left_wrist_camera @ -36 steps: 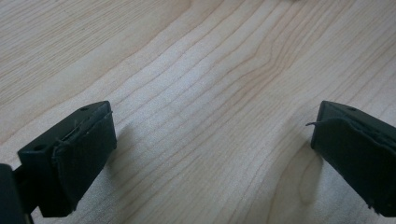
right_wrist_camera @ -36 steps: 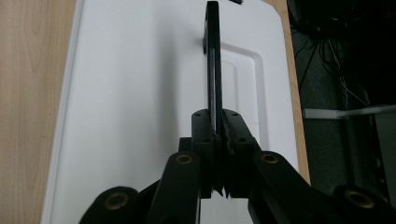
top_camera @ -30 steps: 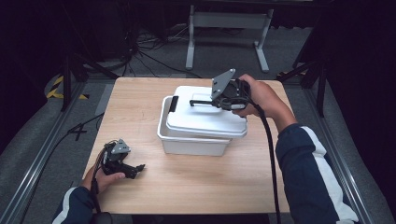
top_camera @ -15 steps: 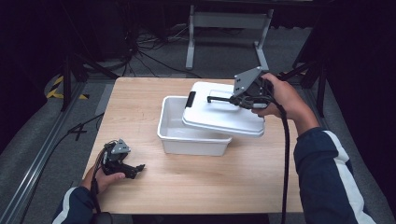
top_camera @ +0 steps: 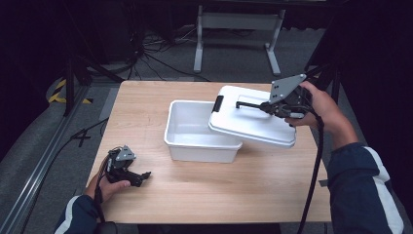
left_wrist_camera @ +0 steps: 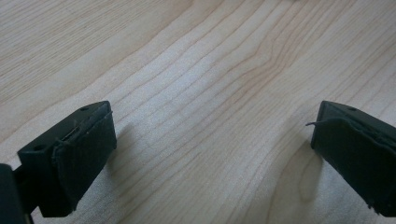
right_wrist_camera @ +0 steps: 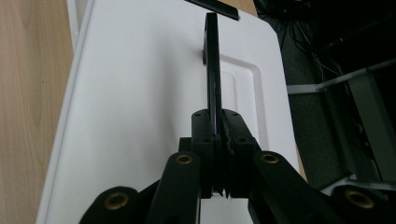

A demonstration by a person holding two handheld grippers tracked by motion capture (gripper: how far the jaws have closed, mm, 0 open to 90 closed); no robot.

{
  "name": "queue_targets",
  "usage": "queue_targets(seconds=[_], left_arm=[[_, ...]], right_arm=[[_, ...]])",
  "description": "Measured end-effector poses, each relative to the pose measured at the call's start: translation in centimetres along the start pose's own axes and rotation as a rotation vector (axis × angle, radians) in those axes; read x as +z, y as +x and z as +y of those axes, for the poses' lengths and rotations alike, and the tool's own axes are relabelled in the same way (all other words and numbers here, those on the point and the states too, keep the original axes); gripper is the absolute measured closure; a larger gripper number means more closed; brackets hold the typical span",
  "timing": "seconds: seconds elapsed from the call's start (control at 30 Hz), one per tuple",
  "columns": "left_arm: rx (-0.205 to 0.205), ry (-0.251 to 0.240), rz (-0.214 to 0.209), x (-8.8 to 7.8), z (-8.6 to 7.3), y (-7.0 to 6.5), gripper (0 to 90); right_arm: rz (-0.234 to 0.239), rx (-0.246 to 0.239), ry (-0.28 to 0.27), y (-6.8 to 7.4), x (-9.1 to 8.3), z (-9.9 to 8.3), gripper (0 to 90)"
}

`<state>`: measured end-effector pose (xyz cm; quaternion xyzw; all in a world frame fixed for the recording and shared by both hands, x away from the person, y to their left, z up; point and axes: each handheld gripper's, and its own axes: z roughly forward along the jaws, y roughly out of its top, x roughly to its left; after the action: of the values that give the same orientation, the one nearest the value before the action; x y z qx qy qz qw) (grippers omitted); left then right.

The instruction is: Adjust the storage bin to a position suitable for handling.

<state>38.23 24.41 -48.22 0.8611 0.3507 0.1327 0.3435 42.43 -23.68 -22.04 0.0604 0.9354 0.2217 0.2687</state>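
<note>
The right gripper (top_camera: 248,105) has its fingers clenched on the lid's black handle (right_wrist_camera: 212,60), lid (top_camera: 253,122) hanging beneath.

The scene is viewed from above the near table edge, facing forward and down; the whole wooden table (top_camera: 204,195) and the floor beyond are taken in. From the left gripper (left_wrist_camera: 210,154), the tabletop is seen very close, at a low angle. From the right gripper (right_wrist_camera: 215,140), the white lid (right_wrist_camera: 140,93) is seen along its black handle (right_wrist_camera: 211,60), close. Lid and tabletop are shared with the high view.
</note>
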Motion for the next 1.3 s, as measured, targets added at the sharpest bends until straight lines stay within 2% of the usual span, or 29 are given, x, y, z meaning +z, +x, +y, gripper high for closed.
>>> queue_targets(seconds=[0.43,0.63,1.03,1.3], left_arm=[[0.000,0.000,0.000,0.0,0.0,0.0,0.5],[0.000,0.000,0.000,0.0,0.0,0.0,0.5],[0.000,0.000,0.000,0.0,0.0,0.0,0.5],[0.000,0.000,0.000,0.0,0.0,0.0,0.5]], right_arm=[[-0.031,0.076,-0.023,-0.3,-1.6,-4.1,85.0],[-0.050,0.114,-0.011,-0.4,-2.5,-6.1,85.0],[-0.075,0.180,0.008,-0.7,-2.8,-9.9,85.0],[-0.080,0.209,0.004,-0.6,-2.8,-11.5,85.1]])
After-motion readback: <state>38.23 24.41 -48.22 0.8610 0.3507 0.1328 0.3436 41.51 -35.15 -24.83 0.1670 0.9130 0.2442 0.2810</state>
